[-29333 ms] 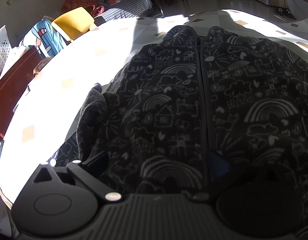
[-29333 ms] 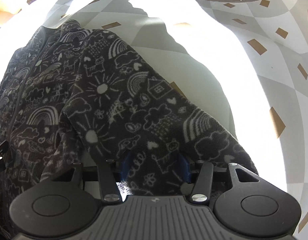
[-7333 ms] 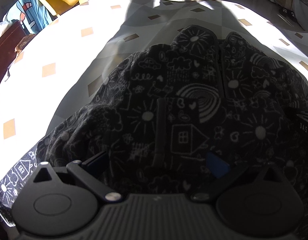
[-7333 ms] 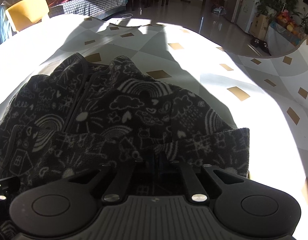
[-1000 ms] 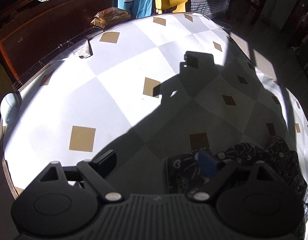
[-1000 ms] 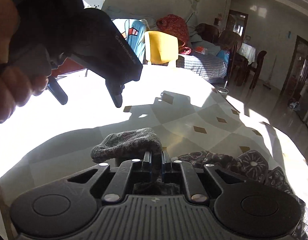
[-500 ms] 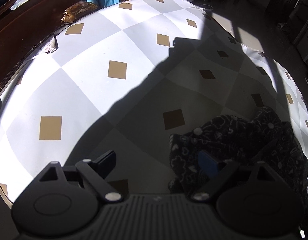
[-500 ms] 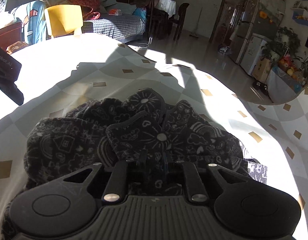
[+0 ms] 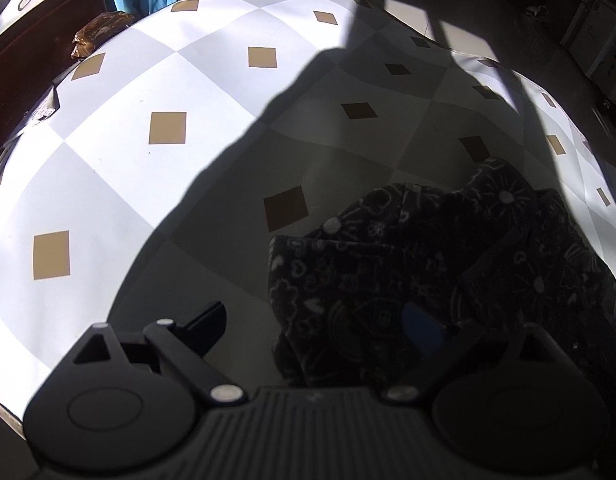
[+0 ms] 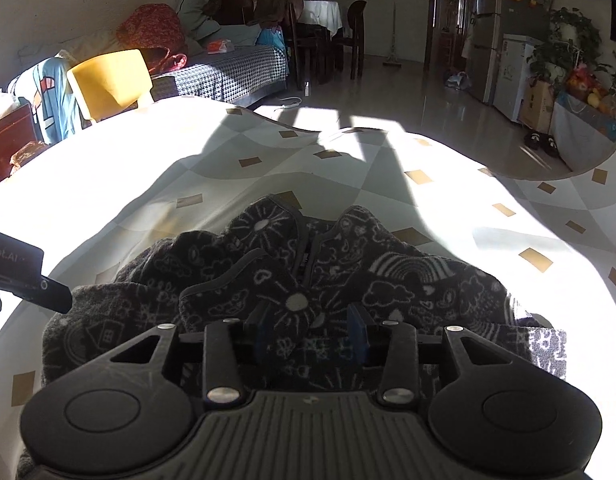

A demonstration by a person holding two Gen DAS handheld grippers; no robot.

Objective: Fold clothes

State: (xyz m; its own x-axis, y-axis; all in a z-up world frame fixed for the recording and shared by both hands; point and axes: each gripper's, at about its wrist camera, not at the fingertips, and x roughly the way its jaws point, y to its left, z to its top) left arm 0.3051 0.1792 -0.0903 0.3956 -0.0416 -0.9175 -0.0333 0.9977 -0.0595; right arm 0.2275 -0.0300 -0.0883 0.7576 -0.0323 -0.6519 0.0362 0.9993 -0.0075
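- Left gripper (image 9: 314, 322), left wrist view: jaws spread wide and empty, its right finger over the edge of the jacket (image 9: 428, 264), a dark fleece with pale doodle print, bunched in shadow on the checked tablecloth (image 9: 167, 80).
- Right gripper (image 10: 310, 330), right wrist view: jaws parted, straddling the jacket (image 10: 299, 276) without pinching; garment folded compactly, collar and zip facing away, rainbow, sun and cloud motifs visible.
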